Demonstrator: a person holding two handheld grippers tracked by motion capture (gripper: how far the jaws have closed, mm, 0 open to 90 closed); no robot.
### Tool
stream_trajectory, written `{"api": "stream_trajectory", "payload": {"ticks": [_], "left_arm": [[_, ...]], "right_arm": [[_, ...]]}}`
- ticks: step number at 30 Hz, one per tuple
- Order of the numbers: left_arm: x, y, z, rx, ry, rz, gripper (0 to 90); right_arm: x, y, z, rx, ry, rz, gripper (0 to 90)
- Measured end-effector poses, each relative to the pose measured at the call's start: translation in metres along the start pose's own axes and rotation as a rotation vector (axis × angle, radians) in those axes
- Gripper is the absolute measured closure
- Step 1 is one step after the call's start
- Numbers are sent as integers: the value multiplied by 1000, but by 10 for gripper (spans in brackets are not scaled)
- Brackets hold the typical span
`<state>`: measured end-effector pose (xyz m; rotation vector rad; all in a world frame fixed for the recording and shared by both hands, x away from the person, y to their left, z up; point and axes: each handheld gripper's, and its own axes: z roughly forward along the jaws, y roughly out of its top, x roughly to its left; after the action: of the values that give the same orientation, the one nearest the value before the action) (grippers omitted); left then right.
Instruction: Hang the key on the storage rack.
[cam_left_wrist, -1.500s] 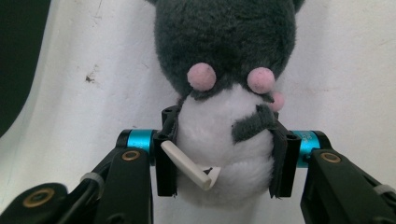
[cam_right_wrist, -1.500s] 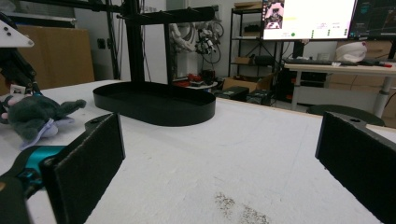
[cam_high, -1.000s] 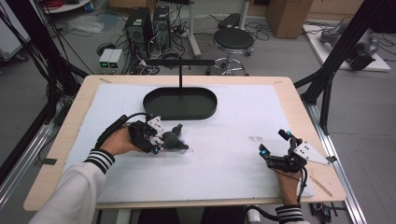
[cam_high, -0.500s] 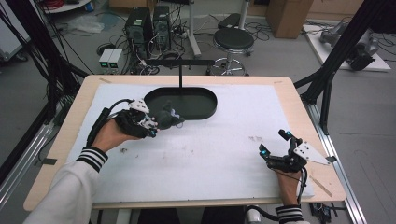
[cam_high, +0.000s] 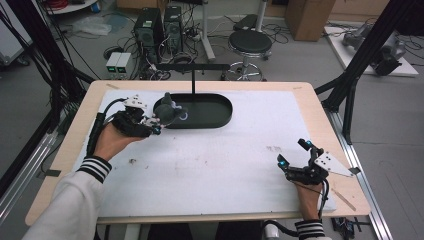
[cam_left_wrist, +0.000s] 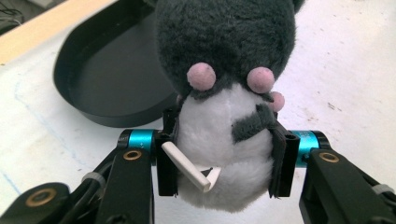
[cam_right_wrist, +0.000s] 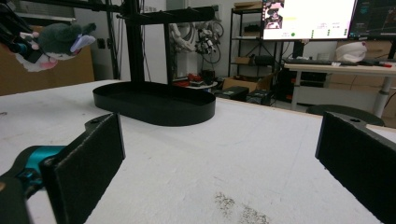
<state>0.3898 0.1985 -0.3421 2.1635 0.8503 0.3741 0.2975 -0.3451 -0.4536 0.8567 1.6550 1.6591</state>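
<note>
A grey and white plush toy (cam_high: 169, 112) with pink paws hangs in my left gripper (cam_high: 159, 120), which is shut on its white belly (cam_left_wrist: 219, 140). The toy is lifted off the table and hovers over the left end of the black oval tray (cam_high: 220, 118). In the left gripper view the tray (cam_left_wrist: 112, 79) lies behind and left of the toy, and a white tag (cam_left_wrist: 189, 167) sticks out by one jaw. My right gripper (cam_high: 295, 153) rests open near the table's front right, with nothing between its pads (cam_right_wrist: 88, 163). From there the toy (cam_right_wrist: 56, 42) shows at the far left, above the tray (cam_right_wrist: 154, 102).
A black T-shaped stand (cam_high: 193, 75) rises behind the tray. The white mat (cam_high: 220, 160) covers most of the wooden table (cam_high: 310, 95). A stool, computer cases and cables sit on the floor beyond the far edge.
My left gripper has carried the plush toy up and away from the near left of the mat to the tray's left end. The right gripper has stayed put.
</note>
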Motion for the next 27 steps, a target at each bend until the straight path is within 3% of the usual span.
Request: {"api": "stream_trajectory", "payload": {"ticks": [5,9,14,19,27], "left_arm": [[5,1,-5,-59,45,-44,559],[12,5,-9,-62,67,-81,559],[17,16,-16,-94,107,-90,559],[25,22,-22,-129,141,-126,559],[33,29,-26,-150,185,-149,559]], "right_arm": [[0,0,0,-2,-1,-4,3],[0,0,0,0,-1,-1,3],[0,0,0,1,-1,0,3],[0,0,0,-1,0,0,3],[-1,0,0,-4,-1,-3,3]]}}
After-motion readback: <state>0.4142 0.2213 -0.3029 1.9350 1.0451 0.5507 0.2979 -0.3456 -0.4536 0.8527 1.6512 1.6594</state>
